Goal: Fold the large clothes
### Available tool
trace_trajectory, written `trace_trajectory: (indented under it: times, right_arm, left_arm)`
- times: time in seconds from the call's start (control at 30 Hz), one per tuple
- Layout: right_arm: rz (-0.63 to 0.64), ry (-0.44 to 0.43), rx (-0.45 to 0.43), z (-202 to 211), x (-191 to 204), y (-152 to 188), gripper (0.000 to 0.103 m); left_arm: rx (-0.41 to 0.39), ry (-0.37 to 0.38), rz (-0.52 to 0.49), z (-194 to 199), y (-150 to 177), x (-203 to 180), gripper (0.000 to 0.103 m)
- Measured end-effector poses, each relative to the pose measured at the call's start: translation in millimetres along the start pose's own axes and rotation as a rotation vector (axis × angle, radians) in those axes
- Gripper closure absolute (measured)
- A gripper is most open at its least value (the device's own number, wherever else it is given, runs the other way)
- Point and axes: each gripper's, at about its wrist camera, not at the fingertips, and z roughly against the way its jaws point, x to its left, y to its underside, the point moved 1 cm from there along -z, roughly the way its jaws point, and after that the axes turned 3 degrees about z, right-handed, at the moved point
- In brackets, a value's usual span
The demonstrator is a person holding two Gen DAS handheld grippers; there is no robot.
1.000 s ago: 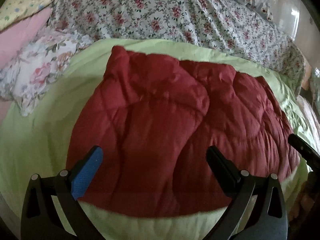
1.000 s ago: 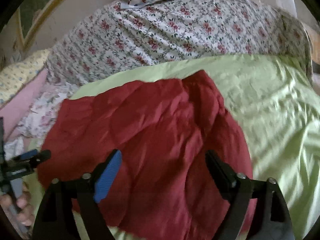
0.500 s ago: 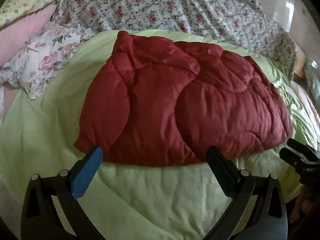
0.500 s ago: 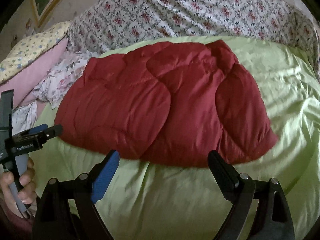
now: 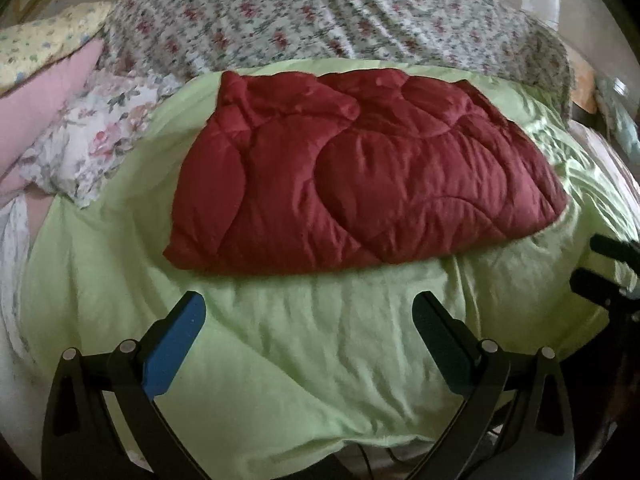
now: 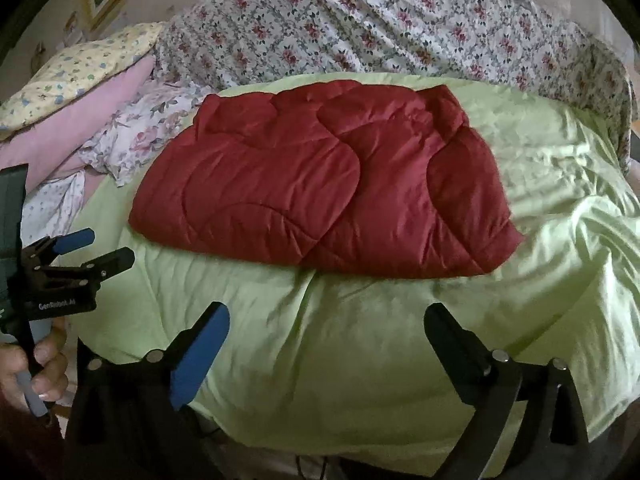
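Red quilted coat [image 5: 360, 176] lies folded into a compact block mid-bed on the green sheet [image 5: 320, 340] — looks abt done; my left gripper [image 5: 308, 320] & right gripper [image 6: 326, 330] both wide open, holding nothing, well clear of it.

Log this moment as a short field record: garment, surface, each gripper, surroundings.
garment: red quilted jacket, folded into a compact bundle, lying flat
surface: light green sheet, wrinkled
left gripper: open, empty, short of the garment
right gripper: open, empty, short of the garment
surroundings: floral quilt behind; pink pillow at left
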Motion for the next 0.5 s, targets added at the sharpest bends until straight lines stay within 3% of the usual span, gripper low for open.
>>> trace_trajectory:
  times: [0.5]
  right_arm:
    - [0.005, 0.011, 0.021, -27.4, -1.9, -19.3, 0.002]
  left_arm:
    - [0.018, -0.074, 0.005, -30.0, -29.2, -4.9, 0.0]
